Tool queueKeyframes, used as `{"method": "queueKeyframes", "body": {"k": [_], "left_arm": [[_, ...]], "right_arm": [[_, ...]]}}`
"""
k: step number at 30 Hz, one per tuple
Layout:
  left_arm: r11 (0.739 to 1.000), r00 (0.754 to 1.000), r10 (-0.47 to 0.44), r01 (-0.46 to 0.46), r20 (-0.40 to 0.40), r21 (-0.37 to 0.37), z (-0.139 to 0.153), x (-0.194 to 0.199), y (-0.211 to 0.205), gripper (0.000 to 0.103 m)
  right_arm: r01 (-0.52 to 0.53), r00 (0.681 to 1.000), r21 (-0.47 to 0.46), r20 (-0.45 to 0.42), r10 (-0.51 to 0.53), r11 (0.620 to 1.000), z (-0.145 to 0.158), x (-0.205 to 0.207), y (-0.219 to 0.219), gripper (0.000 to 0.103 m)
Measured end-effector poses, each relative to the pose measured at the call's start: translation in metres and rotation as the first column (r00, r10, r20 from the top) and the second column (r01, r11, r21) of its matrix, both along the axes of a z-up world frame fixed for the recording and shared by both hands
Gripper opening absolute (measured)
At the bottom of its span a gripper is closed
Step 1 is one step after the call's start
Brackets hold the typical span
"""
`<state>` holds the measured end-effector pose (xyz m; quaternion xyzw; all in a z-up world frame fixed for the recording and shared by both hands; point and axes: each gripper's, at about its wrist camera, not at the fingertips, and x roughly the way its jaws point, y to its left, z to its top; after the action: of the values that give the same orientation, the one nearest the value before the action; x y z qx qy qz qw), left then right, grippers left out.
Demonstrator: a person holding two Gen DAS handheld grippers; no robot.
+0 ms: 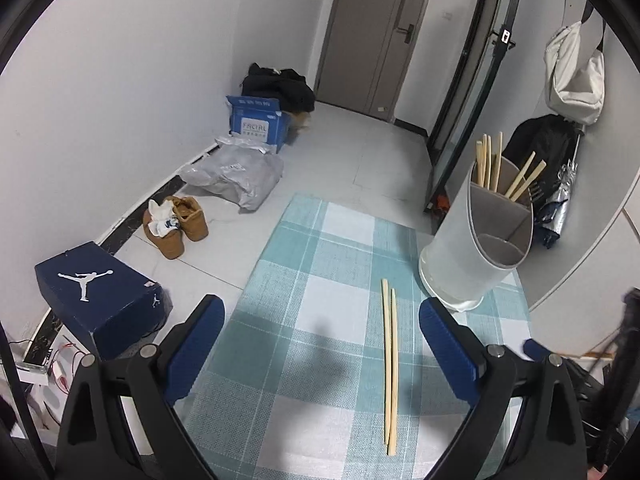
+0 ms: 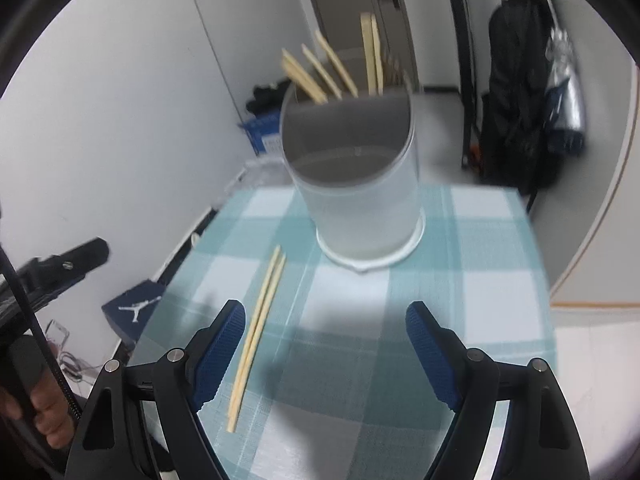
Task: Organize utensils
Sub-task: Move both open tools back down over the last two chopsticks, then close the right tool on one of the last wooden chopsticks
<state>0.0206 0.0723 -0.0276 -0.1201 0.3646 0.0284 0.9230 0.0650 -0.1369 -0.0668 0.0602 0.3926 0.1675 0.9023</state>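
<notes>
A pair of loose chopsticks point(image 1: 389, 368) lies side by side and flat on the checked tablecloth point(image 1: 304, 320), near the right edge of the tabletop and just short of the utensil holder point(image 1: 478, 240). The holder, a white divided cylinder, stands upright near the far right corner; further chopsticks point(image 1: 490, 166) lean in its rear compartment, while its front compartment shows nothing inside. The left gripper point(image 1: 322, 354) hovers above the cloth, its blue pads wide apart and holding nothing; the loose pair lies between them. The right gripper point(image 2: 326, 354) likewise stands spread and unloaded, facing the holder point(image 2: 352, 184), the loose pair point(image 2: 258, 336) just inside its left pad.
</notes>
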Motion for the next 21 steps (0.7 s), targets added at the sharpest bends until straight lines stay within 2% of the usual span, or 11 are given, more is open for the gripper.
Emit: {"method": "queueKeyframes", "body": {"k": [6,9,13,15,18,21], "left_arm": [[1.000,1.000,0.015,-0.016,-0.022,-0.008,-0.012,0.003,0.009,0.096],[0.999,0.999,0.032,-0.033,-0.032,-0.029,-0.013,0.004,0.017,0.096],[0.998,0.998,0.051,-0.053,-0.037,-0.045,-0.013,0.003,0.024,0.096],[0.997,0.997,0.059,-0.061,-0.039,-0.047,-0.013,0.001,0.026,0.096],[0.996,0.997,0.069,-0.071,-0.040,-0.051,-0.012,0.000,0.029,0.096],[0.994,0.996,0.078,-0.081,-0.047,-0.071,-0.013,0.000,0.032,0.096]], "right_arm": [[0.004,0.998,-0.056,-0.060,-0.007,0.998,-0.022,0.017,0.028,0.082],[-0.020,0.996,-0.079,-0.090,0.013,0.997,-0.033,0.024,0.046,0.079],[-0.037,0.992,-0.081,-0.125,0.026,0.996,-0.048,0.029,0.064,0.071],[-0.042,0.990,-0.082,-0.141,0.030,0.996,-0.053,0.032,0.071,0.064],[-0.052,0.988,-0.134,-0.152,0.031,0.990,-0.059,0.034,0.082,0.051],[-0.065,0.989,-0.173,-0.144,0.040,0.983,-0.061,0.031,0.088,0.046]]}}
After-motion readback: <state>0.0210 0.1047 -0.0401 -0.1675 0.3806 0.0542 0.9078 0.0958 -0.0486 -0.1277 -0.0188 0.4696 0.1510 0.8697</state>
